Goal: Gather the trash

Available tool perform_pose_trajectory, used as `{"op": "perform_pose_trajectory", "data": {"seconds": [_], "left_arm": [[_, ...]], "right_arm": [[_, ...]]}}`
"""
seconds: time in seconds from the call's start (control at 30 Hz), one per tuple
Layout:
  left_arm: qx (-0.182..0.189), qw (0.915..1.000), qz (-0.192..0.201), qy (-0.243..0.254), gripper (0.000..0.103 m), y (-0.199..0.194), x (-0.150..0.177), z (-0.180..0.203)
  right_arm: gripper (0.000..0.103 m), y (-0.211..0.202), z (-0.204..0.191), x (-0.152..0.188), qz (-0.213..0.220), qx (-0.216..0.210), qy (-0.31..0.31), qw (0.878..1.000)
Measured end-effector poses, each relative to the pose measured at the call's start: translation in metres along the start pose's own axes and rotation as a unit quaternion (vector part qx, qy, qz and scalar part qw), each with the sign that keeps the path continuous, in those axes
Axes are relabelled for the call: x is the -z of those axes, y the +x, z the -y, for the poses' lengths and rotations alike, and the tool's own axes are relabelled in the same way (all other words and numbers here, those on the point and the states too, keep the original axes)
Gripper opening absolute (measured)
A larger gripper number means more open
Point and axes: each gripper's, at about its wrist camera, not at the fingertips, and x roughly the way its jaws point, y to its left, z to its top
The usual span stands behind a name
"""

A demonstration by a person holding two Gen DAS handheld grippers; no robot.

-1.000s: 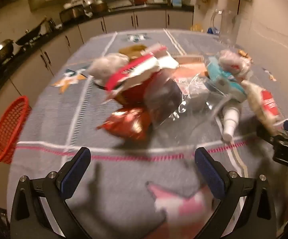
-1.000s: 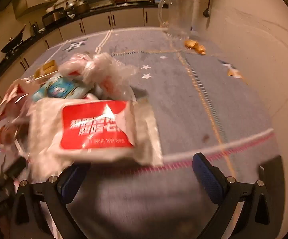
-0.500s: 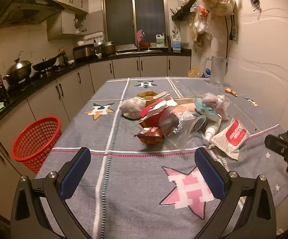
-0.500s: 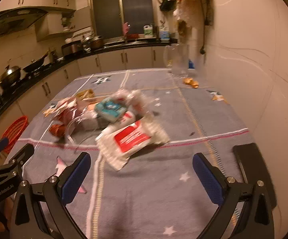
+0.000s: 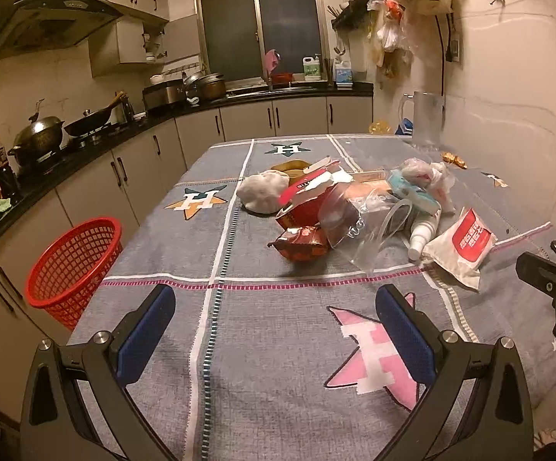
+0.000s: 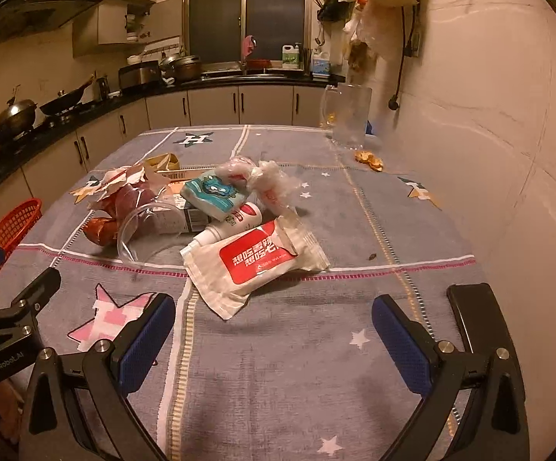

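Observation:
A heap of trash lies in the middle of the table: a white packet with a red label (image 5: pixel 463 247) (image 6: pixel 257 263), a crumpled red snack bag (image 5: pixel 302 242), a clear plastic cup (image 6: pixel 143 230), a white bottle (image 5: pixel 424 230), a teal pack (image 6: pixel 213 192) and a wadded grey lump (image 5: pixel 263 191). A red mesh basket (image 5: pixel 72 265) (image 6: pixel 10 226) stands on the floor left of the table. My left gripper (image 5: pixel 276 322) is open near the table's front edge, empty. My right gripper (image 6: pixel 272 324) is open in front of the white packet, empty.
The table wears a grey cloth with star prints (image 5: pixel 374 349). A clear jug (image 6: pixel 349 117) and orange scraps (image 6: pixel 370 159) sit at the far right by the wall. A black flat object (image 6: pixel 474 315) lies at the front right. Counters with pots run along the left.
Both grippers have pulled back and up from the trash heap, so the pile now looks smaller and farther away. Both stay open and empty.

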Motion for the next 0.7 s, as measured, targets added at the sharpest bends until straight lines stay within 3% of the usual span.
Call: {"op": "perform_pose_trajectory", "data": {"seconds": [0.7], "left_arm": [[0.000,0.9997,-0.013,0.019,0.103,0.011,0.004,0.013]], "right_arm": [[0.103,0.019,0.006,0.004,-0.023,-0.009,0.010,1.000]]}}
